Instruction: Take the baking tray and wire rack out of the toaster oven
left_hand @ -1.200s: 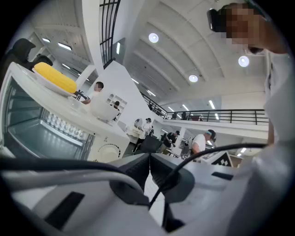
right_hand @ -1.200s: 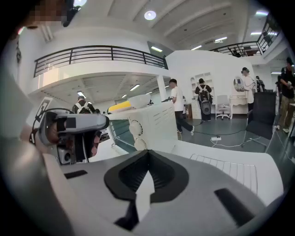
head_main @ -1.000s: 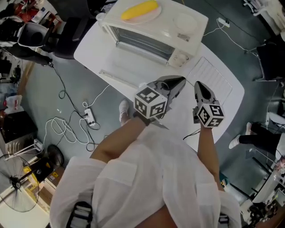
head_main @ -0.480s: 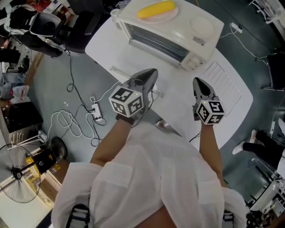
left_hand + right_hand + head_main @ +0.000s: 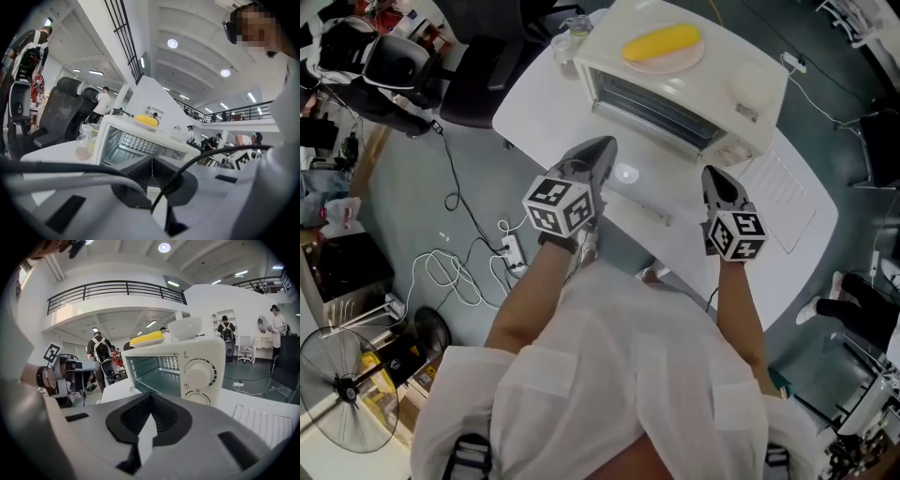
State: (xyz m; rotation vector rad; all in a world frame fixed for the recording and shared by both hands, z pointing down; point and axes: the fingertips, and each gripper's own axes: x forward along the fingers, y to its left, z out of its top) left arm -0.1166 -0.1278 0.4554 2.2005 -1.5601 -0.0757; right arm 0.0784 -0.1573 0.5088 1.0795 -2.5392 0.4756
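Note:
The cream toaster oven (image 5: 675, 84) stands at the table's far side with its glass door (image 5: 633, 192) folded down flat. The wire rack (image 5: 783, 202) lies on the table to the oven's right, and it also shows in the right gripper view (image 5: 262, 425). I cannot make out a baking tray; the oven cavity (image 5: 161, 376) looks bare from here. My left gripper (image 5: 605, 145) is shut and empty, pointing at the door's left part. My right gripper (image 5: 711, 173) is shut and empty, below the oven's knobs (image 5: 199, 376). Both pairs of jaws meet (image 5: 151, 157) (image 5: 150, 394).
A plate with a yellow thing (image 5: 661, 42) and a white bowl (image 5: 184, 328) sit on top of the oven. A glass jar (image 5: 84, 143) stands left of it. Office chairs (image 5: 487, 75) and floor cables (image 5: 459, 272) lie off the table's left; people stand in the background.
Both grippers have moved left along the oven's front, the left one farther, from beside the right gripper to the door's left part. Both stay shut and empty.

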